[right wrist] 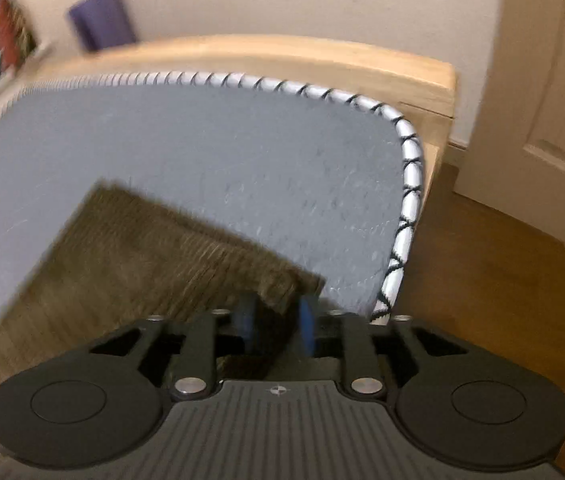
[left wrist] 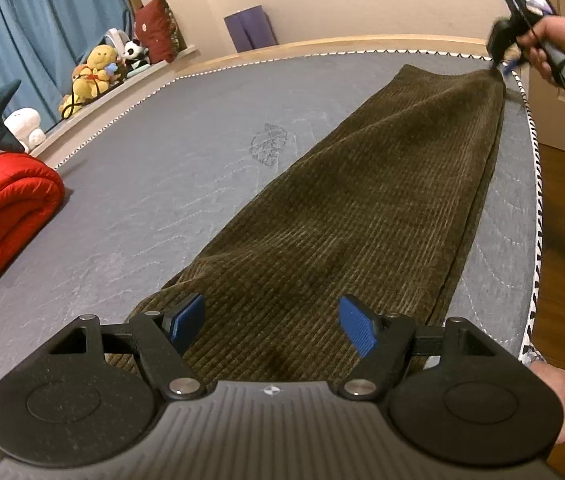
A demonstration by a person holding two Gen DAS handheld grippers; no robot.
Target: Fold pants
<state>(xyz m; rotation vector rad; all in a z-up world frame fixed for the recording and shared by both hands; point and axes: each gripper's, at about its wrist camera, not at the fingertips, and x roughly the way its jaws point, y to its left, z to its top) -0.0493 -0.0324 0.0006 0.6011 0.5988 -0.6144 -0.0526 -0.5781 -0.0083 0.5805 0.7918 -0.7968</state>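
Observation:
Olive-brown corduroy pants (left wrist: 346, 200) lie lengthwise on the grey mattress (left wrist: 170, 168). My left gripper (left wrist: 272, 326) hovers open over their near end, its blue pads (left wrist: 190, 320) wide apart with nothing gripped. At the far corner of the pants, a hand holds my right gripper (left wrist: 500, 68). In the blurred right wrist view, that gripper (right wrist: 276, 320) has its pads (right wrist: 306, 326) a small way apart, astride the pants' corner (right wrist: 278, 292). The cloth sits between them, and I see no pad pressing on it.
A folded red blanket (left wrist: 2, 216) lies on the mattress at the left. Plush toys (left wrist: 94, 72) line the ledge under a blue curtain. The mattress's piped edge (right wrist: 406, 184) and wooden frame (right wrist: 422, 80) end beside wood floor (right wrist: 502, 300) and a door.

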